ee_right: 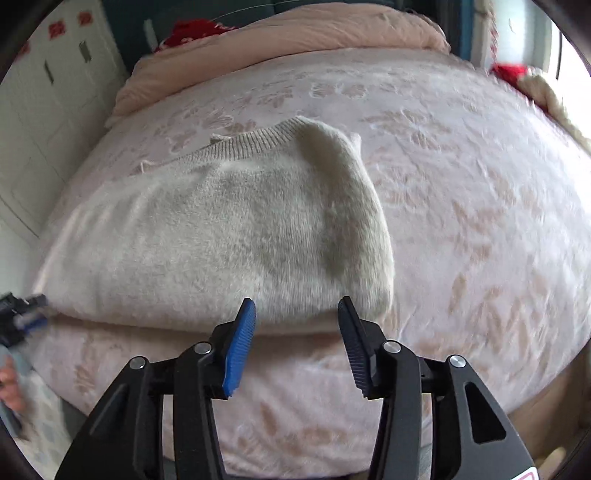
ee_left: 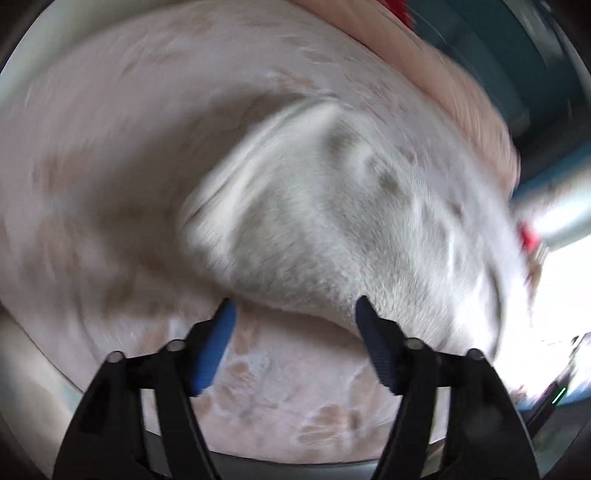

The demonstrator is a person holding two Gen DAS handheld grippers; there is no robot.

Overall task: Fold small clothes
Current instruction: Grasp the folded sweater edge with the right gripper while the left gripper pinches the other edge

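Note:
A fuzzy white knit sweater [ee_right: 221, 236] lies folded on the pink patterned bed cover [ee_right: 480, 206], its ribbed hem at the far side. My right gripper [ee_right: 297, 306] is open and empty, at the sweater's near edge. My left gripper [ee_left: 295, 306] is open and empty, its fingertips at the near edge of the sweater [ee_left: 332, 221]; that view is heavily motion-blurred. The left gripper also shows at the left edge of the right wrist view [ee_right: 22, 314], beside the sweater's left end.
A rolled pink quilt [ee_right: 295, 33] lies across the far end of the bed, with red fabric [ee_right: 192, 31] behind it. White cupboards [ee_right: 44, 110] stand to the left. A bright window [ee_right: 554, 44] is at the right.

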